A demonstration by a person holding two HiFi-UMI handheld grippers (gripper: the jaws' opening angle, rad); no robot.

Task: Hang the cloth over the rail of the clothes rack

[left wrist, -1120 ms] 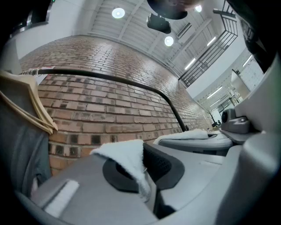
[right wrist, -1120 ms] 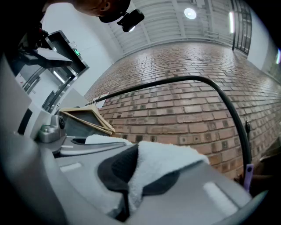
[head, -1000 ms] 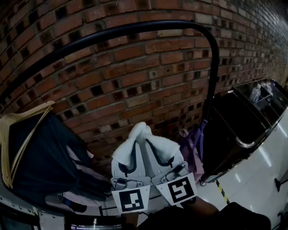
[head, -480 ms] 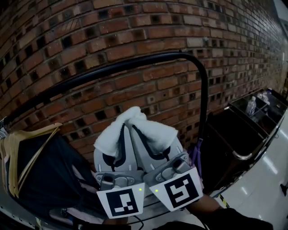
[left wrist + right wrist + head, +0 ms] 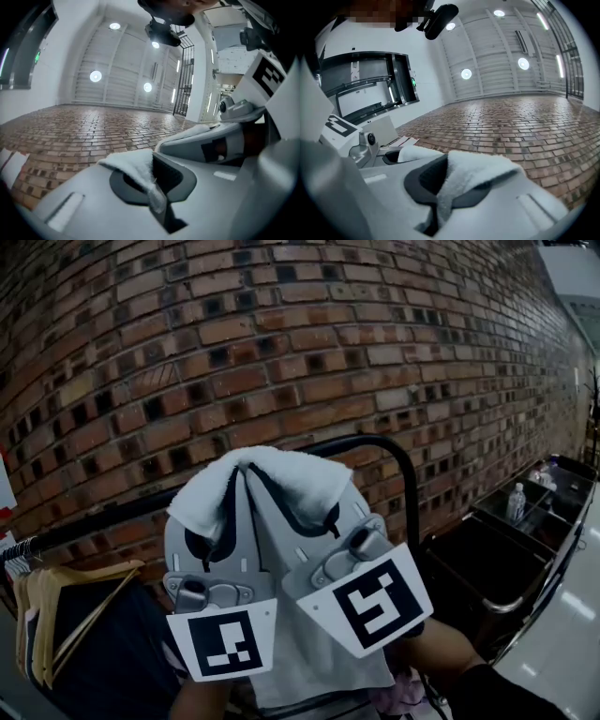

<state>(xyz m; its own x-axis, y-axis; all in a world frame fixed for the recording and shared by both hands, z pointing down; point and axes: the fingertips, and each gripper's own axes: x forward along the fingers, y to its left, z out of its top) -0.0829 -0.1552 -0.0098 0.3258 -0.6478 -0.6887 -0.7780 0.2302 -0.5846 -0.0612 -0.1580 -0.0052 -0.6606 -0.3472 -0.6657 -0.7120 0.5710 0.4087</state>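
Left gripper: you had its jaws pressed together on an edge of the cloth.
Right gripper: you had it pinching the same cloth, just beside the left one.
Cloth: white, bunched across both tips, held up before the brick wall, not on the rail.
Rail: black, behind your grippers, with hangers at its left.
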